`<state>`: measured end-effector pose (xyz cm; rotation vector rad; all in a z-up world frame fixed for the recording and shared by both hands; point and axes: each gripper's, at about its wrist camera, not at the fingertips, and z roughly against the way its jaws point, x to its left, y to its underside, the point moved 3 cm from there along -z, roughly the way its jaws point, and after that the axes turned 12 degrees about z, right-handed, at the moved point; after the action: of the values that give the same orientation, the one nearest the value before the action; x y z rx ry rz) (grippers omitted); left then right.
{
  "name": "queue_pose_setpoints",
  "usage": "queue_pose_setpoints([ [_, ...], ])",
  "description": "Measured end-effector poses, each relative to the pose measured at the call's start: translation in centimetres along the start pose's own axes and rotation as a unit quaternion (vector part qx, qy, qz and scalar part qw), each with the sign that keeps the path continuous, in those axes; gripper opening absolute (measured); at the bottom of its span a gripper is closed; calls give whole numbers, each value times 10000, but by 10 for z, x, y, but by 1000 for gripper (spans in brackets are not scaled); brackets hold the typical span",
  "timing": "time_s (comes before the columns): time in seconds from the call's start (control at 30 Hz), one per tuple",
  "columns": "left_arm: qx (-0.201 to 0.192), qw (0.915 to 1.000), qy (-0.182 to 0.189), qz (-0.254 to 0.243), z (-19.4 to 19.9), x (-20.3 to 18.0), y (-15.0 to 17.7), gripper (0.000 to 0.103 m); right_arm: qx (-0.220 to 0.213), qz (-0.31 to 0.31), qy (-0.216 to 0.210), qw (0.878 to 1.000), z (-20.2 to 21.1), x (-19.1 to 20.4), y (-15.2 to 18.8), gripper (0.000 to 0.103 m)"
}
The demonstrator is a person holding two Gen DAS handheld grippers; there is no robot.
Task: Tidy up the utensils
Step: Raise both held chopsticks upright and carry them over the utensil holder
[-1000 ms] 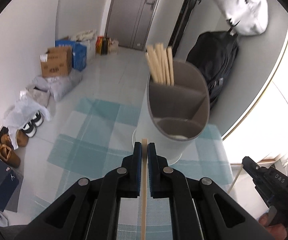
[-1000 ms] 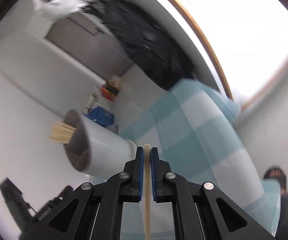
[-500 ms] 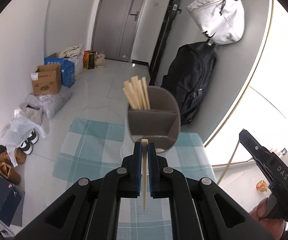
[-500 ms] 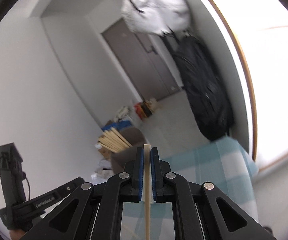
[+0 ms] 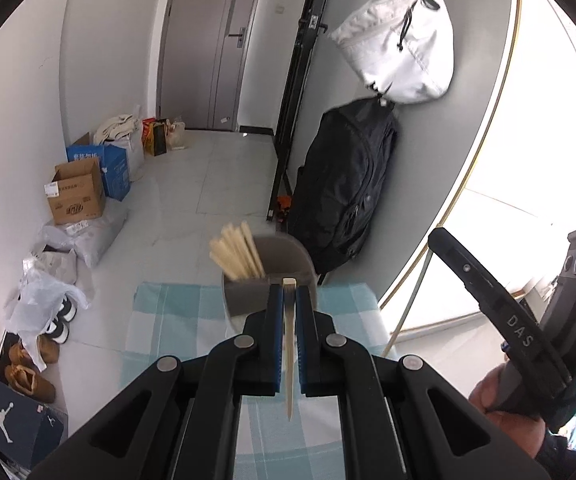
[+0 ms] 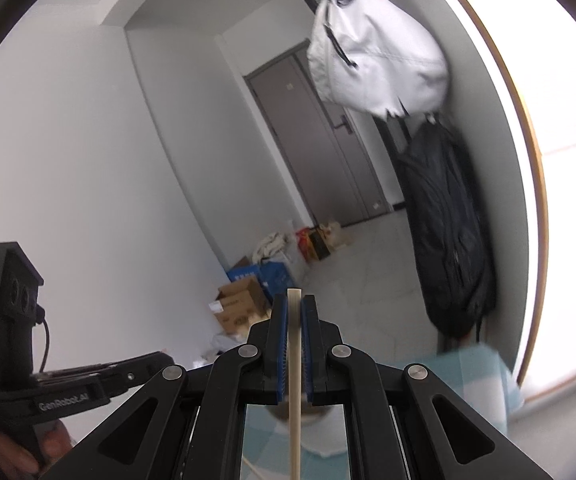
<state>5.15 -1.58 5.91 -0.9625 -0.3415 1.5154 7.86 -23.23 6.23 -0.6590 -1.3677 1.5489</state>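
My left gripper (image 5: 288,294) is shut on a pale wooden chopstick (image 5: 288,344), held upright between its blue pads. Just beyond its tips stands a grey utensil holder (image 5: 288,256) with dividers, on a blue checked cloth (image 5: 167,320); several wooden chopsticks (image 5: 235,250) stick out of its back left compartment. My right gripper (image 6: 294,304) is shut on another wooden chopstick (image 6: 295,380), raised high and facing the door. Below it only the holder's white base (image 6: 328,432) shows. The right gripper's body (image 5: 500,312) shows at the right of the left wrist view.
A black backpack (image 5: 344,192) and a white bag (image 5: 400,40) hang on the wall behind the table. Cardboard boxes (image 5: 75,192), plastic bags and shoes (image 5: 27,368) line the floor at the left. The left gripper's body (image 6: 47,388) shows low left in the right wrist view.
Both grippers have lifted and tilted up with their chopsticks. The holder has dropped lower and smaller in the left view, and has almost left the right view.
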Motion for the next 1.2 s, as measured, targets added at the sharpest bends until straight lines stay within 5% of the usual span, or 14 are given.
queue_pose_setpoints([
  [0.47, -672, 9971, 191, 317, 6, -2, -90, 2, -271, 541, -168, 9980, -65, 3, -85, 6],
  [1.2, -106, 9982, 176, 559, -77, 34, -105, 2, 20, 696, -235, 9973, -160, -1, -45, 6],
])
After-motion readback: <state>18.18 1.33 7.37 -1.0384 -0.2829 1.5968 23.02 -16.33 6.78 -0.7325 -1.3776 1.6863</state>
